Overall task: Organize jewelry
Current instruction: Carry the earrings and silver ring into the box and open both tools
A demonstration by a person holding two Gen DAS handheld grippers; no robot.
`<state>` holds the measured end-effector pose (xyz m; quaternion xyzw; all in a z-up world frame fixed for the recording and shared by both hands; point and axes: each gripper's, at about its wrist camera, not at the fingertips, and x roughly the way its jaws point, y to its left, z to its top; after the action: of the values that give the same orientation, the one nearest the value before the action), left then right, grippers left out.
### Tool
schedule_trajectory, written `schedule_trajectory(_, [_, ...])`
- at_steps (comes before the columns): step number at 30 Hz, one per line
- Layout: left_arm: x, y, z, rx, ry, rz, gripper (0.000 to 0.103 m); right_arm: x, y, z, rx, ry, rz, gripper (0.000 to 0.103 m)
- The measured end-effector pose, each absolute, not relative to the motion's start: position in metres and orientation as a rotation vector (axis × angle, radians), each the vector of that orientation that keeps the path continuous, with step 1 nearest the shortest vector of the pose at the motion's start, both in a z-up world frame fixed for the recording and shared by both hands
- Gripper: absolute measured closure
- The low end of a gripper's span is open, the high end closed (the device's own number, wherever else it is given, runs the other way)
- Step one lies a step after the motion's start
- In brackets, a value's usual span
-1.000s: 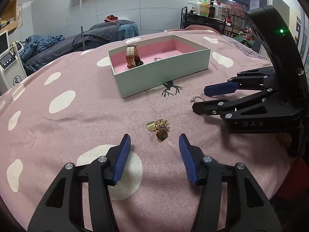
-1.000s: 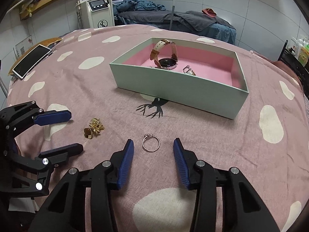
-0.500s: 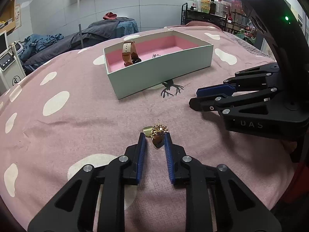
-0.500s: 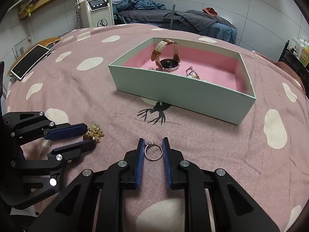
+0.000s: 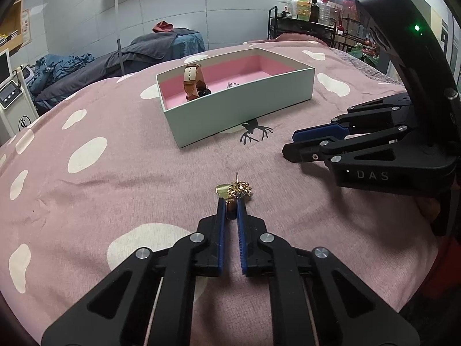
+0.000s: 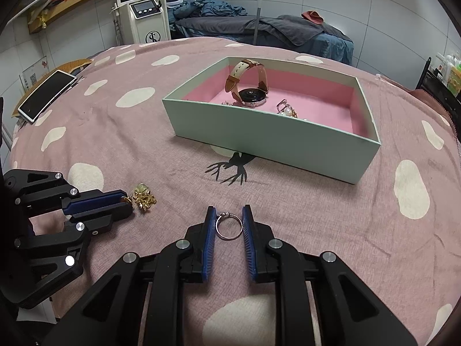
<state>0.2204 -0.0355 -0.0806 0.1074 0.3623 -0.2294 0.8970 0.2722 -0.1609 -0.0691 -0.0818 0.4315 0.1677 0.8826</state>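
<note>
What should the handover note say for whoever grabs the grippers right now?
Left gripper: shut on the gold earrings, resting on the pink bedspread.
Right gripper: shut on the silver ring, also on the bedspread.
Done: watch and a few small pieces already lie in the pink-lined box.
Left: lift both pieces, carry them to the box, release inside.
</note>
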Motion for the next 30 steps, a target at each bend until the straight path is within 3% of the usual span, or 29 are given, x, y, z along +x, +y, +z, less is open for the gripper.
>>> schedule_trajectory(30, [0.207, -0.028, -0.043, 0.170, 0.668, -0.535, 0.095, 0.240, -0.181, -0.044, -0.078, 0.824, 0.419, 0.085])
